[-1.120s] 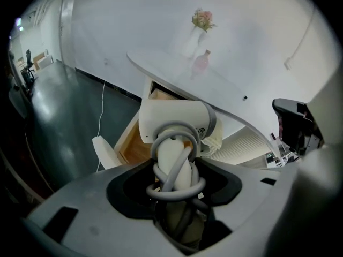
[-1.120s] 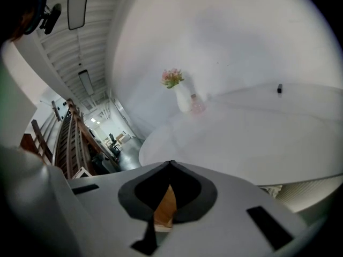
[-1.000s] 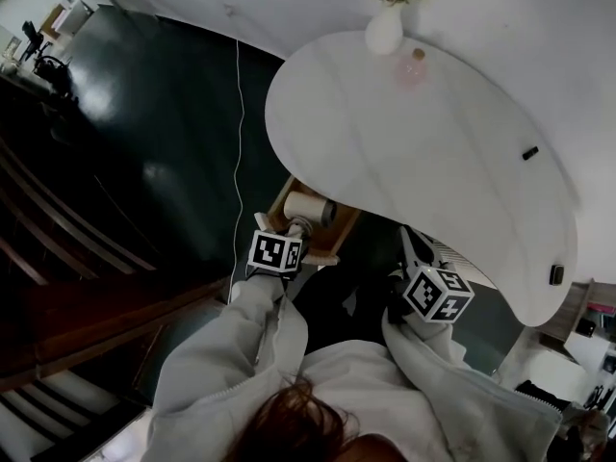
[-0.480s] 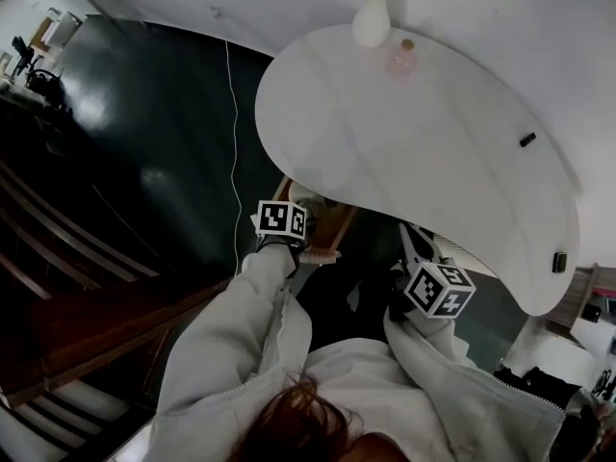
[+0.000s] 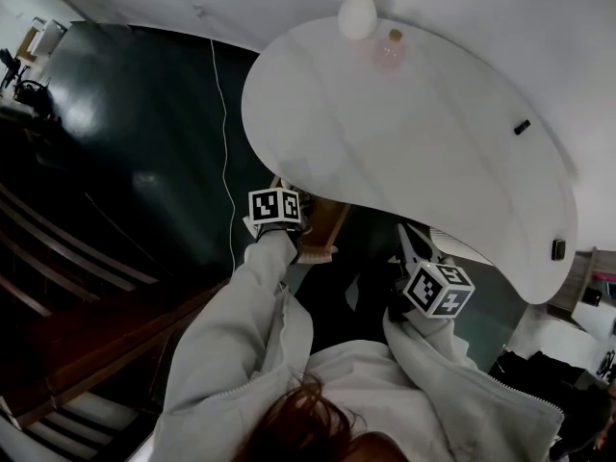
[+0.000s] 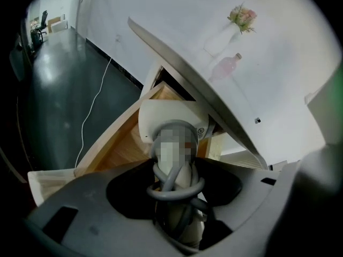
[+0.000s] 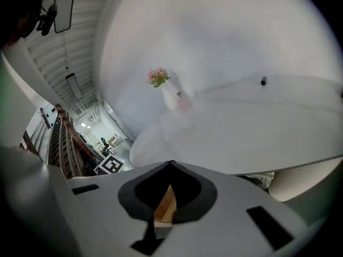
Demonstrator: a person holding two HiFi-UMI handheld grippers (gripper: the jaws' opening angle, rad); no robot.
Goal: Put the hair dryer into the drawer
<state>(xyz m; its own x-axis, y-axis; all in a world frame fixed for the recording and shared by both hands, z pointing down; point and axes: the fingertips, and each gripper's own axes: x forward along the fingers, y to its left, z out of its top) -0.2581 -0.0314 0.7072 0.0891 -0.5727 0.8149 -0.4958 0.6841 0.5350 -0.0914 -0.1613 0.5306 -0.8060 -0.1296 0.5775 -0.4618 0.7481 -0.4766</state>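
Two grippers show in the head view: your left gripper (image 5: 279, 210) sits over the open wooden drawer (image 5: 323, 221) just under the near edge of the white worktop (image 5: 404, 133), and your right gripper (image 5: 422, 260) hangs apart from it, below the same edge. A vase (image 5: 357, 13) and a pink bottle (image 5: 389, 49) stand at the far end.

In the left gripper view the fingers pinch the handle of the hair dryer (image 6: 167, 116), with its grey cord (image 6: 177, 189) looped round it. The white head hangs above the drawer (image 6: 115, 138), tucked beneath the worktop (image 6: 252, 90).

In the right gripper view the right gripper (image 7: 170, 167) has its fingers pressed together on nothing, with a sliver of light wood showing behind them.
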